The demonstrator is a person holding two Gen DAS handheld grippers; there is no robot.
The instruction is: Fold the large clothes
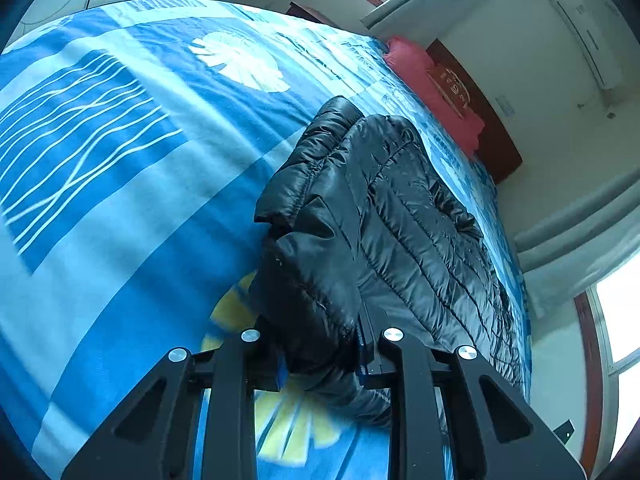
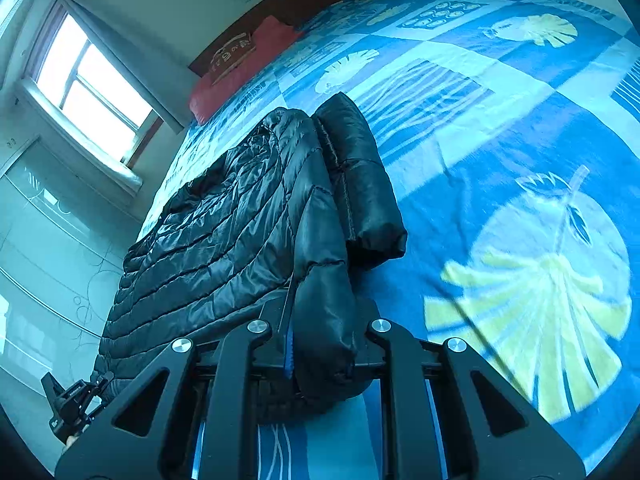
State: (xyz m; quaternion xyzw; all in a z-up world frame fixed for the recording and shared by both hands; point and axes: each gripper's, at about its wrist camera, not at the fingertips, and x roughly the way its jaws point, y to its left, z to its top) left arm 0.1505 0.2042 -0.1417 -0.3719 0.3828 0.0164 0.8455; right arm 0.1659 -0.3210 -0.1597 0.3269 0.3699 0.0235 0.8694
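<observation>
A black quilted puffer jacket (image 1: 400,220) lies lengthwise on a bed with a blue leaf-print cover (image 1: 120,184). One sleeve is folded over its body. In the left wrist view my left gripper (image 1: 320,352) is shut on the jacket's near edge, with puffy fabric bunched between the jaws. The right wrist view shows the same jacket (image 2: 224,232) from the other side. My right gripper (image 2: 326,356) is shut on a thick fold at the jacket's near end, and a blue pad (image 2: 288,344) presses against the fabric. The fabric hides the fingertips in both views.
A red pillow (image 1: 432,84) lies at the head of the bed against a dark wooden headboard (image 2: 280,4). A window with curtains (image 2: 92,80) stands beside the bed. The other gripper (image 2: 72,404) shows at the lower left of the right wrist view.
</observation>
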